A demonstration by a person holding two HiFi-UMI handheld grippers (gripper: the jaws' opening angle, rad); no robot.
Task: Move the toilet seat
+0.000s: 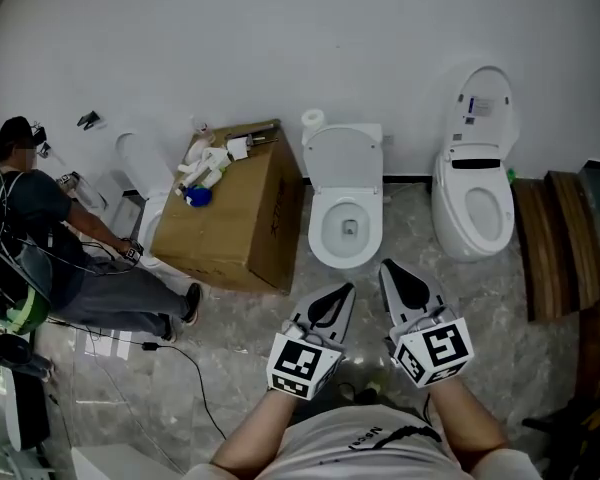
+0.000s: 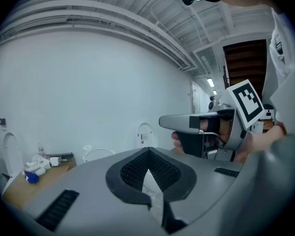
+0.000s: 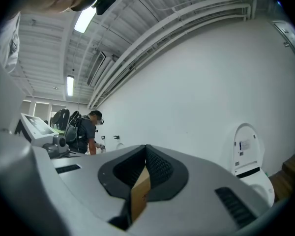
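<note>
The grey marbled floor (image 1: 230,368) meets a plain white wall (image 1: 280,38). A brown cardboard box (image 1: 240,228) stands beside a white glossy toilet (image 1: 320,243). Its toilet seat (image 1: 345,158) is a smooth rounded oval, and it seems to stand raised against the tank, between the box and a 2nd toilet (image 1: 473,198). The left tongs (image 1: 340,290) and the right tongs (image 1: 390,268) are both together and empty, and they point at this toilet from near.

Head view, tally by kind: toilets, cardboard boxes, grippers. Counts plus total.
Toilets: 3 (left toilet, partly hidden; middle toilet; right toilet)
Cardboard box: 1
Grippers: 2 (left gripper, right gripper)
Total: 6
</note>
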